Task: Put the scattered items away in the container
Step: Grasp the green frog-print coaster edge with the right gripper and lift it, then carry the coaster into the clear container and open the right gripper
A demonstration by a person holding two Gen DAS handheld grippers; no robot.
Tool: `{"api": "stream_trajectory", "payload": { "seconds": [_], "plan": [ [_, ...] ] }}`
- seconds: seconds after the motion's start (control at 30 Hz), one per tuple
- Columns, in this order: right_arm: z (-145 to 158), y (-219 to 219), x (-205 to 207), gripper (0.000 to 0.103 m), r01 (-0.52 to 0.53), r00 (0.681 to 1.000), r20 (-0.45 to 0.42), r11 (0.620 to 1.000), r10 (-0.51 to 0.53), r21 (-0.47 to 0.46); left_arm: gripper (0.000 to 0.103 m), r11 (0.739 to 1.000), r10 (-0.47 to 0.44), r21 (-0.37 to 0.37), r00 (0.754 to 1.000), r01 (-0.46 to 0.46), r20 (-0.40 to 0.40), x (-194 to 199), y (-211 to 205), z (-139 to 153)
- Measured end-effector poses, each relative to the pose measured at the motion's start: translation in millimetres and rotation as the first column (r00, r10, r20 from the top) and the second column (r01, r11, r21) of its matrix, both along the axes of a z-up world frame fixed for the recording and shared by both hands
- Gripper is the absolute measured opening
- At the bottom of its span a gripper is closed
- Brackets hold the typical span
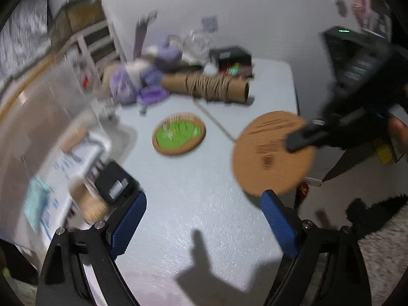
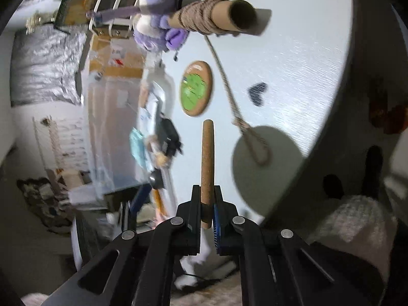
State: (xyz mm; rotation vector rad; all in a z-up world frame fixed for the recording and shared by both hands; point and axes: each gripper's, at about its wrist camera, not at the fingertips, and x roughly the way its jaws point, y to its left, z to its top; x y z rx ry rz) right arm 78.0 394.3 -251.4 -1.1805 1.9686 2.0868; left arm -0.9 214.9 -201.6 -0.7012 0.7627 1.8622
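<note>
My right gripper [image 2: 207, 199] is shut on a round cork coaster [image 2: 208, 163], seen edge-on between the fingers; in the left wrist view the same coaster [image 1: 272, 153] hangs flat-faced above the table's right side, with the right gripper [image 1: 303, 137] clamped on its edge. A second cork coaster with a green picture [image 1: 179, 134] lies flat on the table; it also shows in the right wrist view [image 2: 195, 88]. My left gripper [image 1: 204, 219] is open and empty above the near table. A clear plastic container [image 1: 51, 127] stands at the left.
A cardboard tube wound with rope [image 1: 216, 86] and a purple plush toy [image 1: 142, 81] lie at the table's far side. A loose rope end [image 2: 229, 86] trails across the table. A black device [image 1: 114, 186] and papers [image 1: 63, 173] lie at the left edge.
</note>
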Motion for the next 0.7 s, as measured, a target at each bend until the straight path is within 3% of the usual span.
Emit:
{"api": "stream_trajectory", "payload": {
  "seconds": [0.13, 0.27, 0.43, 0.5, 0.7],
  "plan": [
    [22.6, -1.4, -19.6, 0.010, -0.026, 0.998, -0.058, 0.999, 0.024, -0.028, 0.090, 0.998, -0.030, 0.052, 0.997, 0.034, -0.073, 13.5, -1.5, 23.9],
    [55.3, -8.1, -48.8, 0.010, -0.101, 0.986, -0.131, 0.995, 0.099, -0.008, 0.073, 0.996, 0.010, 0.090, 0.997, -0.003, -0.077, 5.0, -2.4, 44.4],
    [97.0, -19.1, -86.8, 0.010, -0.187, 0.963, -0.187, 0.981, 0.192, 0.048, 0.057, 0.990, 0.071, 0.137, 0.982, -0.047, -0.178, -11.1, -9.5, 74.1],
    [113.7, -22.1, -103.1, 0.010, -0.213, 0.952, -0.213, 0.975, 0.221, 0.061, 0.046, 0.986, 0.094, 0.152, 0.972, -0.062, -0.215, -19.4, -13.3, 85.3],
    [185.2, -24.6, -162.1, 0.010, -0.290, 0.893, -0.280, 0.927, 0.351, 0.237, 0.046, 0.955, 0.218, 0.257, 0.940, -0.150, -0.262, -54.8, -32.1, 124.8]
  ]
}}
